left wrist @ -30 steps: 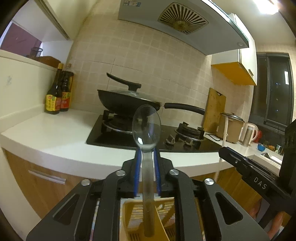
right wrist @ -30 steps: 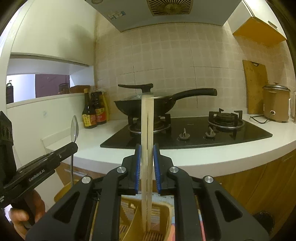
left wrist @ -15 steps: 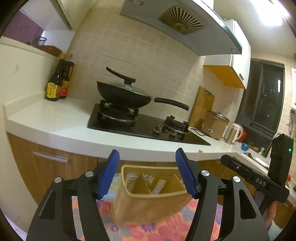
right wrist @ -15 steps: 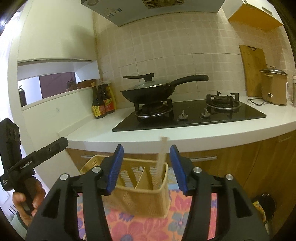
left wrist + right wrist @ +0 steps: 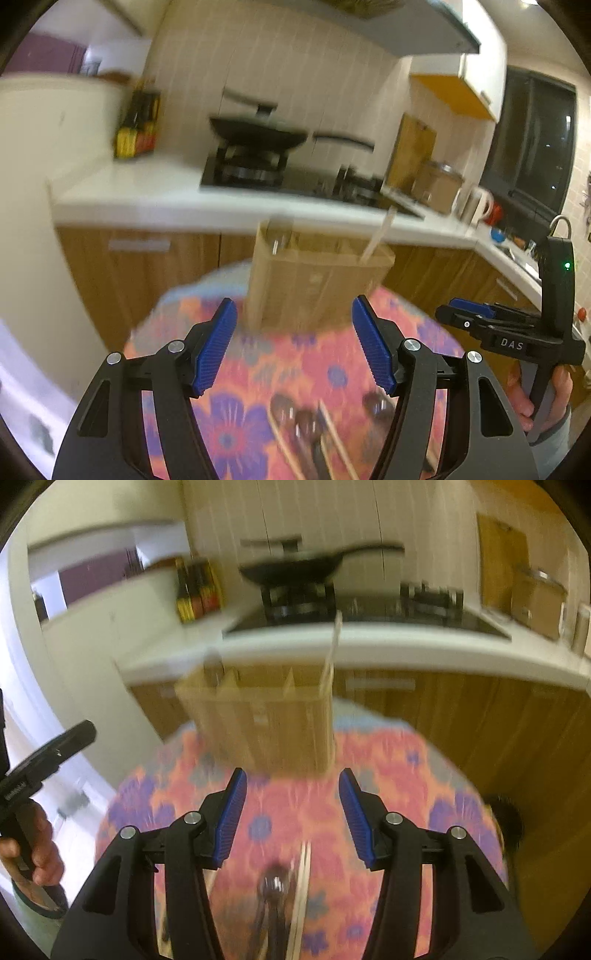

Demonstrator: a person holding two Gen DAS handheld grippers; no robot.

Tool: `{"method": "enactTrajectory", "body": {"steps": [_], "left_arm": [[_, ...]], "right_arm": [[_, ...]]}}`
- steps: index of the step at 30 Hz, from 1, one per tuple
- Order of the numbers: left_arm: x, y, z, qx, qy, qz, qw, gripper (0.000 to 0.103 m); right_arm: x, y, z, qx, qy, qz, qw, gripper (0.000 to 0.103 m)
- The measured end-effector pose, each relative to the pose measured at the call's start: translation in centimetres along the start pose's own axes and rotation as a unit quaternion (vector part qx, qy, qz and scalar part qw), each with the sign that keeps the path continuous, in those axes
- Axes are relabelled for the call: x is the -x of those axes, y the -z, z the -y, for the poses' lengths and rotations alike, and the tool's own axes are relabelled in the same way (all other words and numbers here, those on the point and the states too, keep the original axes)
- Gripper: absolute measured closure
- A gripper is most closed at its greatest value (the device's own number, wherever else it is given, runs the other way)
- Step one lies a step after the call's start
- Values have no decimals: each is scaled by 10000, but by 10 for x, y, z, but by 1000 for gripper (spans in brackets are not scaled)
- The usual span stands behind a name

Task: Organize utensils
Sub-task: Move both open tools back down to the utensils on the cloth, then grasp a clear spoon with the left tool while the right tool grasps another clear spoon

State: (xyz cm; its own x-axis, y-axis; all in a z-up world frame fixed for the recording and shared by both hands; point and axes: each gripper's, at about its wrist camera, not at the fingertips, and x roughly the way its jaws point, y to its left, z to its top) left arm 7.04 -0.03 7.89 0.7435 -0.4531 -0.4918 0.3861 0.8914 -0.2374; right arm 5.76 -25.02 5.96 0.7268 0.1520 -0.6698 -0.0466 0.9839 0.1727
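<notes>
Kitchen scene, blurred in both wrist views. Left gripper (image 5: 294, 343), black with ribbed blue pads, has its jaws spread wide with nothing between them; they have just been opening. Right gripper (image 5: 291, 816), of the same build, also has its jaws spread and empty after just opening.

Beyond both grippers stands a tan slatted plastic utensil holder (image 5: 317, 280) with upright dividers, on a round table covered by a pink-and-orange cloth with purple flowers (image 5: 388, 760). A silvery metal spoon (image 5: 213, 664) stands in the holder's left compartment, and pale wooden chopsticks (image 5: 331, 653) stand tilted at its right end.

More utensils lie loose on the cloth close to the cameras: dark-bowled metal spoons (image 5: 295, 417) and pale wooden chopsticks (image 5: 338, 439), lying side by side.

Behind the table runs a white countertop (image 5: 406, 646) with a black wok (image 5: 256, 136) on a gas hob and dark sauce bottles (image 5: 197, 590) at the left. A person's hand (image 5: 35, 849) grips the left tool's handle.
</notes>
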Motion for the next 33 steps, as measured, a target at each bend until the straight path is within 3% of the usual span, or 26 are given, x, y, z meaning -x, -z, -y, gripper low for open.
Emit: {"method": "enactTrajectory", "body": {"steps": [8,11,17,22,29,33], "left_arm": [[-20,69,-19,275,-43,-1289,9913,47],[-31,87,-19,317,40,-1621,9863,50],[-48,105,4,37,106,-1876,9822,67],[-57,110,11,4,117,-1993,9799,75],[-66,115,13,-30,148,-2163,9762,80],[-80,116,13,-108,-71,-2292,9733,80]], "right_arm": [[-27,65,8,-380,-176,-979,9943,56],[-35,84,12,-433,-122,-1263,9910,67],[-42,105,8,-391,-329,-1592,9859,77],[-45,113,-13,-126,-565,-1679,9841,83],[-55,112,-31,73,-602,-1837,9811,88],[-64,112,-36,169,-589,-1925,9794,88]]}}
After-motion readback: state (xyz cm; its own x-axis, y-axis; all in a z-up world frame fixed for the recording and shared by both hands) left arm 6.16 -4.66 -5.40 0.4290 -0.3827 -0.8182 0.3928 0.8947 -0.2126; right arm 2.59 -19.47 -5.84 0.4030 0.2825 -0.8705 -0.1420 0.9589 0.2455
